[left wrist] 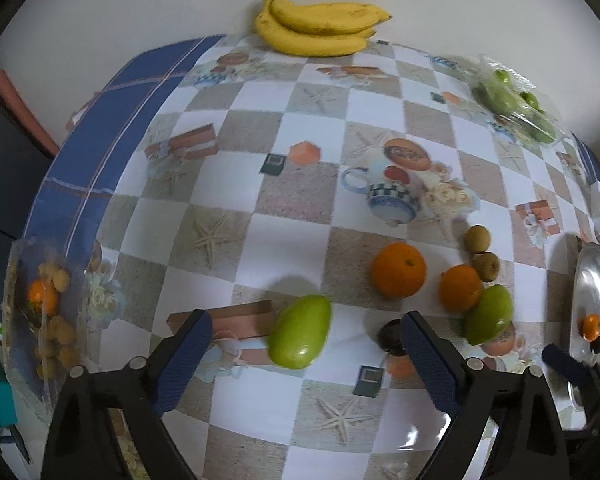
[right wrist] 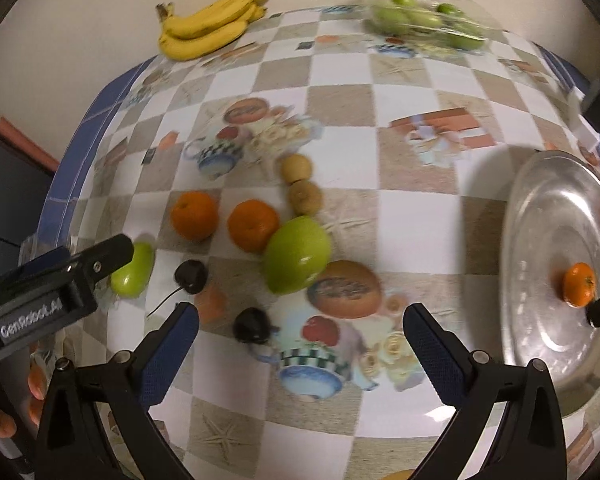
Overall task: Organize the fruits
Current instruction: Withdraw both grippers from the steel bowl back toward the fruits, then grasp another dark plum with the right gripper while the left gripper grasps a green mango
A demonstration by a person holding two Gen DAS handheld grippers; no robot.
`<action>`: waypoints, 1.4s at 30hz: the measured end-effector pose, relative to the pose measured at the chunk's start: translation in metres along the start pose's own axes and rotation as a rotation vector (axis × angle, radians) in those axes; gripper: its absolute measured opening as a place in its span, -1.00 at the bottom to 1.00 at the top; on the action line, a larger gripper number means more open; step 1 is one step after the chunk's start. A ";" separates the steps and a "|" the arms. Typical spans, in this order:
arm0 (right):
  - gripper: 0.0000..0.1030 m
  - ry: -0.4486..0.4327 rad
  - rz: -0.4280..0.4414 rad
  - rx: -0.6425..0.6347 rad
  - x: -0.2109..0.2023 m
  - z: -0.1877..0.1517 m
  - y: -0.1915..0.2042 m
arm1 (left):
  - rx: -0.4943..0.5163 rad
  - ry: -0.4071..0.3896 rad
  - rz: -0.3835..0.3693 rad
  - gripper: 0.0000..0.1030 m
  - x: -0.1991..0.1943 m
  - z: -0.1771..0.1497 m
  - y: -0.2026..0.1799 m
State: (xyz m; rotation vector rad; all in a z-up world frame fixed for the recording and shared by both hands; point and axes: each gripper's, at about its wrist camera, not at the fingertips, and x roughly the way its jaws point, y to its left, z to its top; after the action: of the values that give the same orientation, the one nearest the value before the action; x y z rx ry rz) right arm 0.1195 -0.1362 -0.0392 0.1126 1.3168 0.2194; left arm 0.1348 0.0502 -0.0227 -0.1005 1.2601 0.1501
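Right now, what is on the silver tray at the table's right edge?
On the silver tray sit a small orange and a dark cherry touching it. The rest shows bare metal; its near rim is hidden behind the hand-held gripper's finger.

Both wrist views overlook shared tablecloth (left wrist: 260, 200) steeply

The left gripper (left wrist: 306, 334) hangs over a checked tablecloth (left wrist: 260, 160) with its blue-padded jaws spread wide and nothing pressed between them. A green mango (left wrist: 300, 332) lies on the cloth between the pads, nearer the left one. A dark cherry (left wrist: 390, 336) sits just beside the right pad. Farther right lie two oranges (left wrist: 398, 270), a second green mango (left wrist: 489, 314) and two kiwis (left wrist: 478, 239). A bunch of bananas (left wrist: 320, 24) rests at the far edge. A metal plate (left wrist: 596, 276) at the right edge holds a small orange fruit (left wrist: 591, 326).
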 end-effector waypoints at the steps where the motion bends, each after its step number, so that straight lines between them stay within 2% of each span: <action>1: 0.95 0.010 0.009 -0.009 0.003 -0.001 0.004 | -0.008 0.009 0.002 0.85 0.003 -0.001 0.003; 6: 0.79 0.060 0.009 -0.053 0.022 -0.006 0.022 | -0.017 0.050 -0.014 0.73 0.020 -0.001 0.008; 11: 0.48 0.081 0.000 -0.070 0.030 -0.007 0.027 | -0.002 0.076 -0.019 0.59 0.031 -0.001 0.005; 16: 0.16 0.098 -0.004 -0.077 0.037 -0.008 0.030 | 0.015 0.098 -0.031 0.37 0.039 -0.003 0.001; 18: 0.14 0.106 -0.010 -0.079 0.039 -0.009 0.030 | 0.024 0.110 -0.030 0.28 0.042 -0.005 -0.001; 22: -0.14 0.104 -0.018 -0.080 0.040 -0.009 0.030 | 0.036 0.131 -0.020 0.12 0.050 -0.009 -0.004; 27: -0.30 0.111 -0.007 -0.087 0.041 -0.008 0.033 | 0.034 0.131 0.005 -0.19 0.055 -0.014 -0.003; 31: -0.44 0.114 0.004 -0.091 0.039 -0.008 0.033 | 0.033 0.125 0.005 -0.19 0.056 -0.016 0.000; 42: -0.46 0.100 0.010 -0.087 0.029 -0.008 0.030 | 0.059 0.099 0.005 -0.19 0.048 -0.009 -0.014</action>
State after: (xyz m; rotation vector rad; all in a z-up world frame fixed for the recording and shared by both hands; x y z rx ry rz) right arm 0.1159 -0.1014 -0.0621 0.0351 1.4046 0.2936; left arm 0.1434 0.0374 -0.0712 -0.0545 1.3625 0.1137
